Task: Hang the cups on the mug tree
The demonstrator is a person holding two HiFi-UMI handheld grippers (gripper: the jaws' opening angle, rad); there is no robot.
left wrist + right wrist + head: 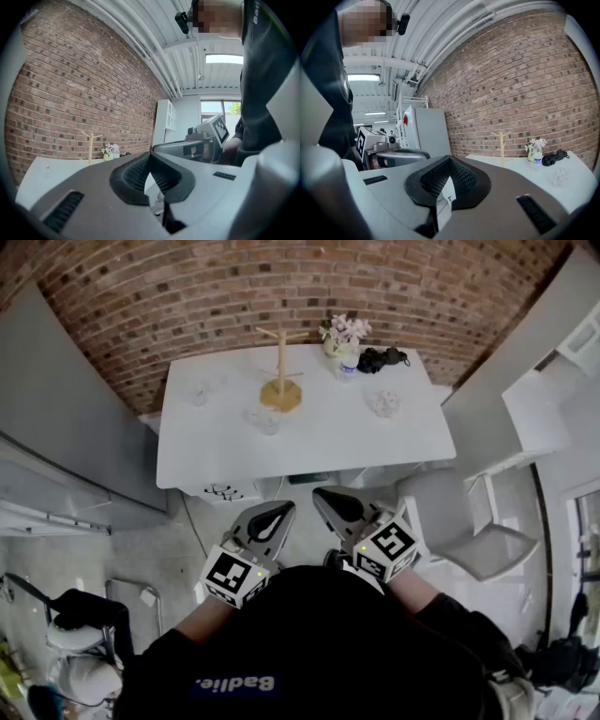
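A wooden mug tree (279, 372) stands bare at the back of the white table (309, 451). Three clear glass cups rest on the tabletop: one far left (198, 393), one in front of the tree (265, 418), one to the right (384, 402). My left gripper (280, 511) and right gripper (325, 496) are held close to my body, short of the table's near edge, both shut and empty. From the left gripper (149, 157) I see the mug tree (90, 146) far off. Beyond the right gripper (449, 160) stand the mug tree (502, 146) and a cup (559, 177).
A vase of flowers (343, 339) and a black object (382, 358) sit at the table's back edge. A white chair (473, 526) stands at the front right, a grey cabinet (66, 418) to the left. A brick wall (281, 287) runs behind the table.
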